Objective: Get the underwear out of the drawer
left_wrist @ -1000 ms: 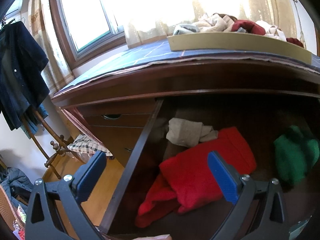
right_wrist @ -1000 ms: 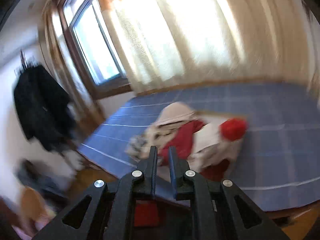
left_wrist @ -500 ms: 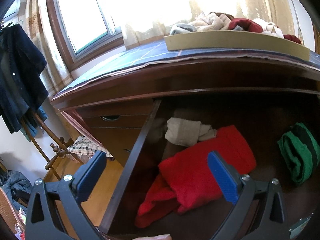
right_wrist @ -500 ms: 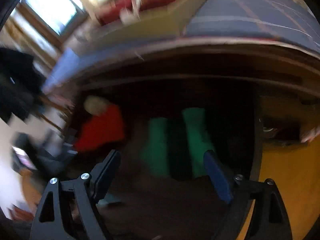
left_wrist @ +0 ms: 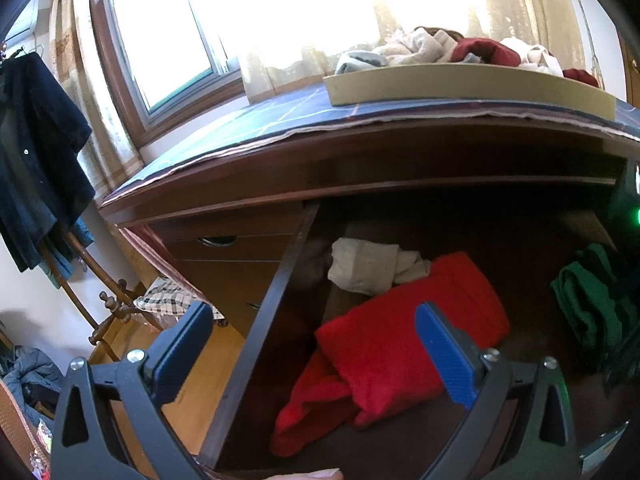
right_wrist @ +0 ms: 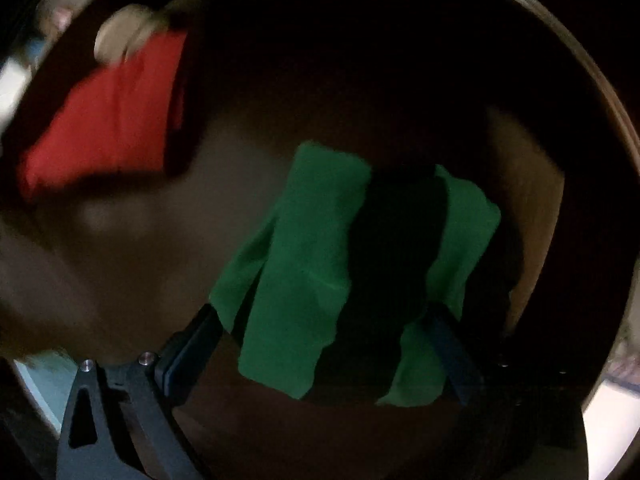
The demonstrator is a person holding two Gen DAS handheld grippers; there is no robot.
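Right tool [right_wrist: 320,340] wide open, straddling the green underwear [right_wrist: 304,264] on the drawer [left_wrist: 256,332] floor — lined up to pinch; left tool [left_wrist: 316,344] open, idle, parked above the red garment [left_wrist: 400,344].

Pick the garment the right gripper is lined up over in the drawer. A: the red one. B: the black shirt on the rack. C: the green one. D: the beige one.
C: in the right wrist view the open right gripper brackets the green garment, while the red garment lies off to one side.
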